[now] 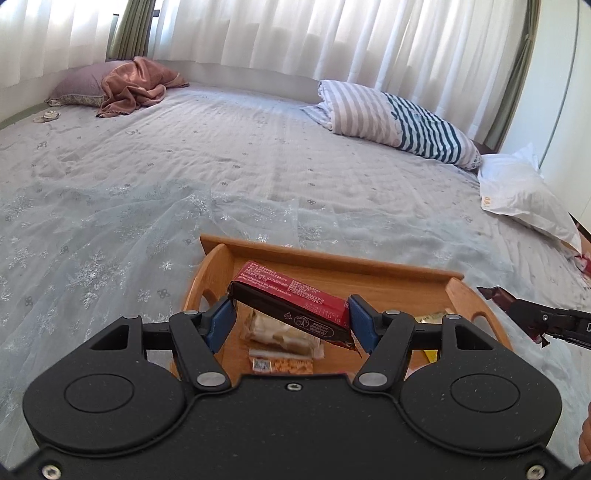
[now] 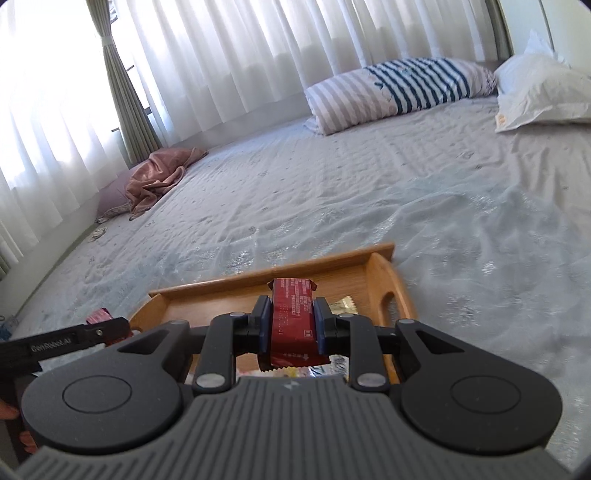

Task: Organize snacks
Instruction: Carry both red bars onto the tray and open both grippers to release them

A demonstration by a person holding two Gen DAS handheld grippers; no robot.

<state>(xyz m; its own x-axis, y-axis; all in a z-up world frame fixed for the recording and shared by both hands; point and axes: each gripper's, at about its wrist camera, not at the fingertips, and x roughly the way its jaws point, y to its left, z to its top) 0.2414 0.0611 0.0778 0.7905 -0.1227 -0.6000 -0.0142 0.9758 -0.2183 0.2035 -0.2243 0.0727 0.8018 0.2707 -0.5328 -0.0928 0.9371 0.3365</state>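
A wooden tray point(image 1: 332, 260) lies on the bed; it also shows in the right wrist view point(image 2: 280, 271). My left gripper point(image 1: 291, 321) is shut on a red snack bar point(image 1: 291, 299), held crosswise above the tray. Below it in the tray lie a beige wrapped snack point(image 1: 280, 332) and a small orange packet point(image 1: 284, 365). My right gripper point(image 2: 291, 325) is shut on another red snack bar point(image 2: 293, 317), held lengthwise above the tray. A gold packet point(image 2: 345, 306) lies in the tray beyond it. The right gripper's finger point(image 1: 535, 314) shows at the right edge of the left wrist view.
The bed has a pale blue quilt point(image 1: 221, 177). A striped pillow point(image 1: 399, 118), a white plastic bag point(image 1: 524, 192), and a pink blanket on a pillow point(image 1: 129, 85) lie at the far side. White curtains point(image 1: 295, 33) hang behind.
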